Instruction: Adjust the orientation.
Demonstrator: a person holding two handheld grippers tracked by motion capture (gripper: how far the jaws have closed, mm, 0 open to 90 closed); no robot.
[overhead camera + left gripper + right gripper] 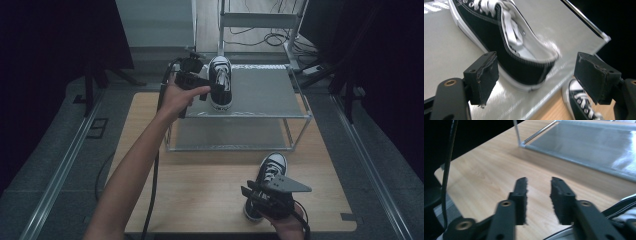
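A black canvas sneaker with white laces (220, 82) stands on the top shelf of a metal rack (265, 95), toe pointing away. My left gripper (208, 92) is at its left side near the heel. In the left gripper view the jaws (536, 60) stand wide apart, the heel of the sneaker (524, 67) just beyond them, and neither pad touches it. A second matching sneaker (271, 167) lies on the wooden table near the front right. My right gripper (248, 194) hovers over its heel end, jaws (539, 181) a narrow gap apart with nothing between them; the sneaker's edge (624, 212) shows at lower right.
The rack's grey top shelf (446, 47) ends at a thin metal rim, and its lower shelf (586, 147) lies just above the table. Bare wooden tabletop (200, 185) stretches in front of the rack. A black cable (152, 190) trails from the left gripper along the forearm.
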